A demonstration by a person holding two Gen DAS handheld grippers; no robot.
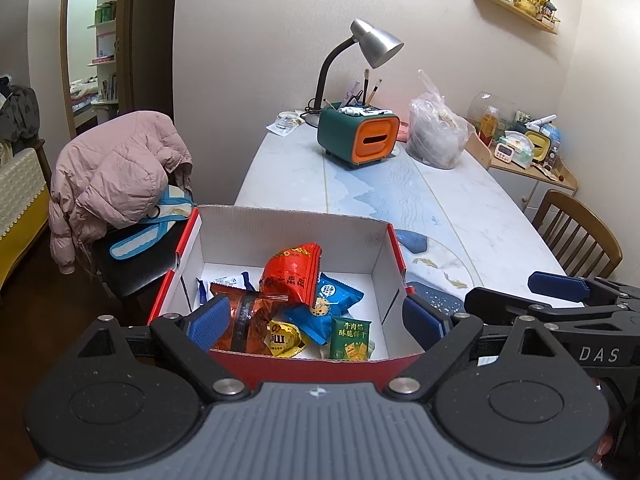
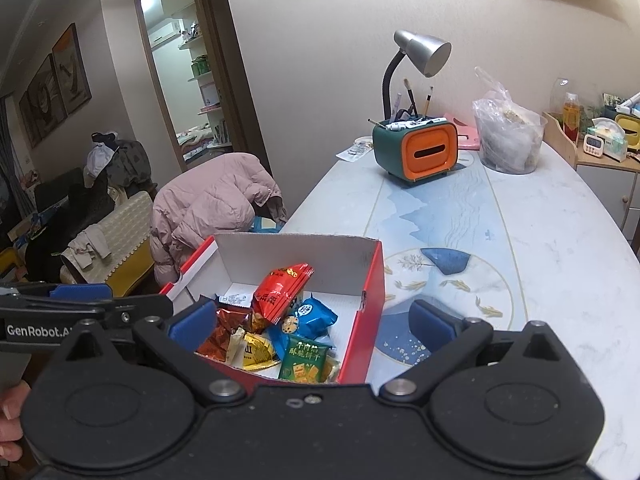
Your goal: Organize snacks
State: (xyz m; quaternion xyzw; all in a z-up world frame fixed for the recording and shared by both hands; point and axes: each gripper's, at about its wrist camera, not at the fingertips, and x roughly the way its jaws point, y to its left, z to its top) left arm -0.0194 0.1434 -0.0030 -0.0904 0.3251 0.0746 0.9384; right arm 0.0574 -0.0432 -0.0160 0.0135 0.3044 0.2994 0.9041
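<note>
Red snack packet (image 1: 291, 280) stood upright in red box (image 1: 312, 368), long axis vertical, leaning right; left gripper (image 1: 316, 320) and right gripper (image 2: 312, 322) spread, empty.

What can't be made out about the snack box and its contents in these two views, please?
- Box near wall: cut off by the left gripper in the left wrist view.
- White packet: mostly hidden behind the red packet in the right wrist view.
- Lower packets: buried, count unclear.

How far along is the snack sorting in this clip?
Mostly done, it seems: the snack packets lie inside the red box, and none shows on the table. Both the left hand-held gripper and right hand-held gripper are open, holding nothing.
</note>
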